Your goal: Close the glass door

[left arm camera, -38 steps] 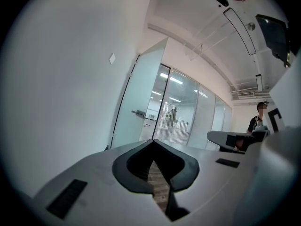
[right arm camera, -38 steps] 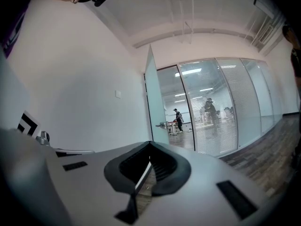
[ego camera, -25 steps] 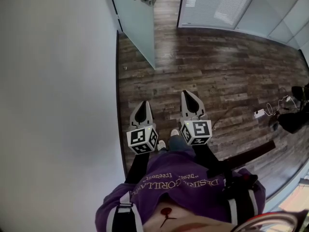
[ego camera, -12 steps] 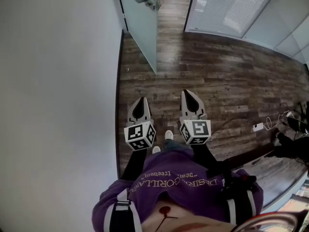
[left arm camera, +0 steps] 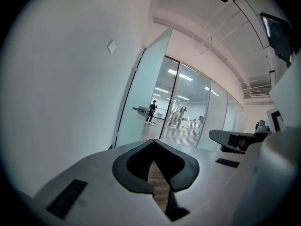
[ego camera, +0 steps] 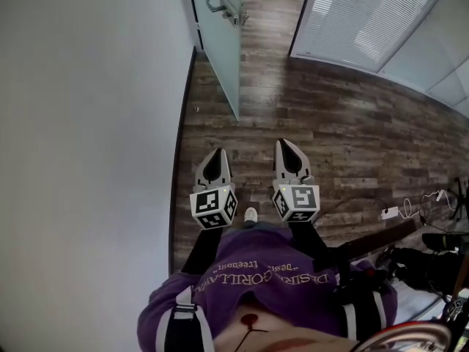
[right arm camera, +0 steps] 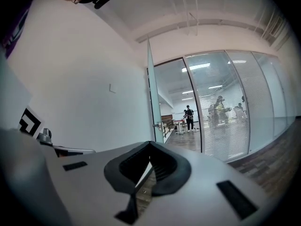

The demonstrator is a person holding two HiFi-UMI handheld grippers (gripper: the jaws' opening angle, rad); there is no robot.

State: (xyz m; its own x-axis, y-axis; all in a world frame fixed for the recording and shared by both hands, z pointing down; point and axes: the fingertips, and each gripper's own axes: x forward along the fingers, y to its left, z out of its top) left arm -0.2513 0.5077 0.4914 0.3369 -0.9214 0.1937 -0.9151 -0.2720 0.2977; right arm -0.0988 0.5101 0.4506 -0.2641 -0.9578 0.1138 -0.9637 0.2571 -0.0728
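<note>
Since a second ago, both tongs have come closer to the glass door [ego camera: 220,42]. In the head view the door now sits lower and further right, and so does its handle [ego camera: 226,7]. The door stands open beside the white wall [ego camera: 88,138]. The left tongs [ego camera: 217,152] and right tongs [ego camera: 285,144] are each pressed together on nothing. They are side by side over the wooden floor [ego camera: 352,123], well apart from the door.
</note>
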